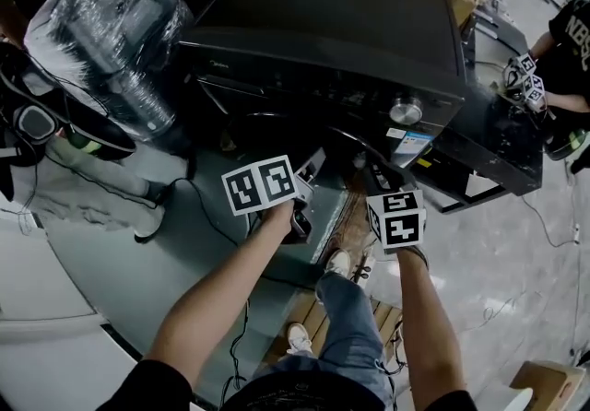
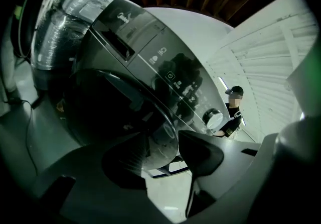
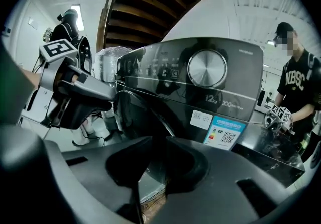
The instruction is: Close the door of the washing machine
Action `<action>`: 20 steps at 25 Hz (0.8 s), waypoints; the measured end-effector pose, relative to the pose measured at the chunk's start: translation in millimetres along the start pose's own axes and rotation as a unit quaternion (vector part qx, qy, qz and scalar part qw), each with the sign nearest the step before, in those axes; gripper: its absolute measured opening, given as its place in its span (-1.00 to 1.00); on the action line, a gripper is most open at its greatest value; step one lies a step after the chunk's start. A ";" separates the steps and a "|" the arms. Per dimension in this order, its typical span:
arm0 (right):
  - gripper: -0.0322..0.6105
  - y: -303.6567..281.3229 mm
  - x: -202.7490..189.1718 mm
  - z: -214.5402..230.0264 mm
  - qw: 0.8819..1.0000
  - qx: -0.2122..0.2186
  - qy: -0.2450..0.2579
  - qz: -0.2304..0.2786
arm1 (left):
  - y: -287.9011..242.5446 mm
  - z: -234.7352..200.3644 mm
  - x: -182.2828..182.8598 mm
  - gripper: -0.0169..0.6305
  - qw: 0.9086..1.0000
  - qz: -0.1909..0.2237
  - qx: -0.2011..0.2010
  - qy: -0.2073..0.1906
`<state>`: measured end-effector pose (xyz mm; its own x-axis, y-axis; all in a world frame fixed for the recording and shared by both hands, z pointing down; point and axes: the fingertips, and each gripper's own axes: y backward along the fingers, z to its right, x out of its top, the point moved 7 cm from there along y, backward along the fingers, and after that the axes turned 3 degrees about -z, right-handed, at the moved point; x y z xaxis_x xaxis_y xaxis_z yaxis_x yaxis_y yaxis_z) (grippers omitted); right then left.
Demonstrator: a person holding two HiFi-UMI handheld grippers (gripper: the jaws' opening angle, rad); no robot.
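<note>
At the front of the washing machine [image 1: 332,22], its round door [image 2: 125,112] looks slightly ajar. Facing it, the left hand-held gripper [image 2: 163,155] is closing on nothing, and the right hand-held gripper [image 3: 160,155] is narrowly spread, empty. Press squarely near the rim until it latches.

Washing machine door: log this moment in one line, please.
door looks ajar | left claw closing, nothing between its jaws | right claw open, empty, aimed below knob
</note>
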<state>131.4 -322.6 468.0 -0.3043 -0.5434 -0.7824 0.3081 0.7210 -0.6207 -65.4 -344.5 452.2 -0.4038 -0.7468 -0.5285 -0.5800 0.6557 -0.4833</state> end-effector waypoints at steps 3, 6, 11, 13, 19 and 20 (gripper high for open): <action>-0.67 17.1 4.6 -8.6 1.000 -0.002 -0.001 0.011 | 19.1 4.1 -1.8 -0.30 1.000 0.004 0.008 -0.023; -0.70 35.7 11.3 -17.0 1.000 -0.002 -0.009 0.025 | 38.8 11.5 -3.5 -0.32 0.999 0.009 0.010 -0.049; -0.72 68.4 23.8 -31.2 0.999 0.000 -0.015 0.052 | 71.4 26.0 -7.5 -0.35 0.995 0.022 0.014 -0.094; -0.73 82.7 25.8 -37.3 0.998 0.000 -0.017 0.061 | 85.2 30.0 -11.1 -0.37 0.993 0.026 0.017 -0.110; -0.75 123.5 31.1 -54.4 0.997 0.001 -0.024 0.080 | 123.9 41.2 -20.9 -0.44 0.987 0.036 0.030 -0.154; -0.75 130.4 31.8 -56.8 0.996 0.000 -0.023 0.083 | 130.0 43.8 -23.5 -0.45 0.986 0.038 0.032 -0.161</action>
<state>110.7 -221.4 365.1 -0.2082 -0.4353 -0.8759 0.3517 0.8023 -0.4823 -100.3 -236.8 371.3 -0.1926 -0.6281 -0.7539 -0.5076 0.7213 -0.4713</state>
